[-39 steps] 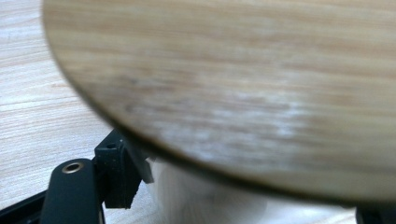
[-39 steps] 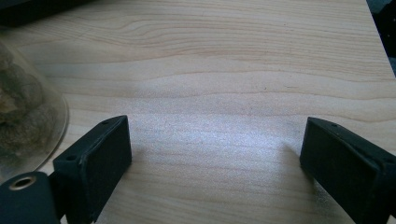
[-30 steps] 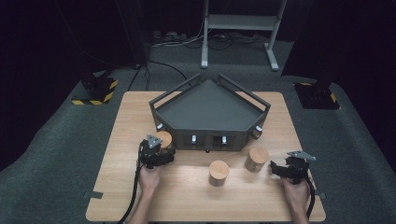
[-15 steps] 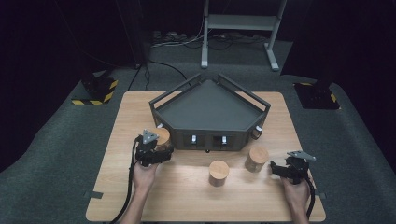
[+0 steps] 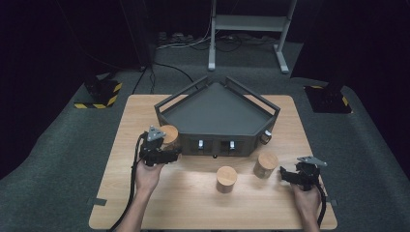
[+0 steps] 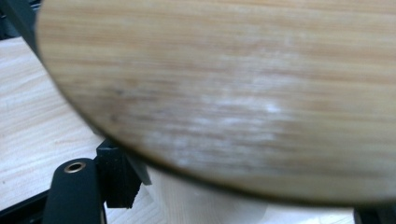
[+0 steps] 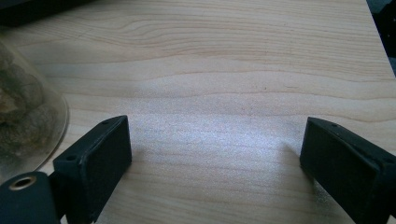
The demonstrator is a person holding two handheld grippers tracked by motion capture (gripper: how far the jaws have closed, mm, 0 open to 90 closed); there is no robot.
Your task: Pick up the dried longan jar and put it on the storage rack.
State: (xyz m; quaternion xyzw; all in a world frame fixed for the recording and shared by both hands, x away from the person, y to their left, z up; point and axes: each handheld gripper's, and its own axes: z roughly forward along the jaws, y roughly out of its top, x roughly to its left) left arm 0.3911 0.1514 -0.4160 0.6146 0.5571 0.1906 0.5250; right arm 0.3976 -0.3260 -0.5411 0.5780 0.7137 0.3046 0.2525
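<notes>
Our left gripper pinches the round wood-lidded jar beside the dark five-sided tray; right gripper waits spread over the bench. We should lift level, clearing the tray's rail.
</notes>
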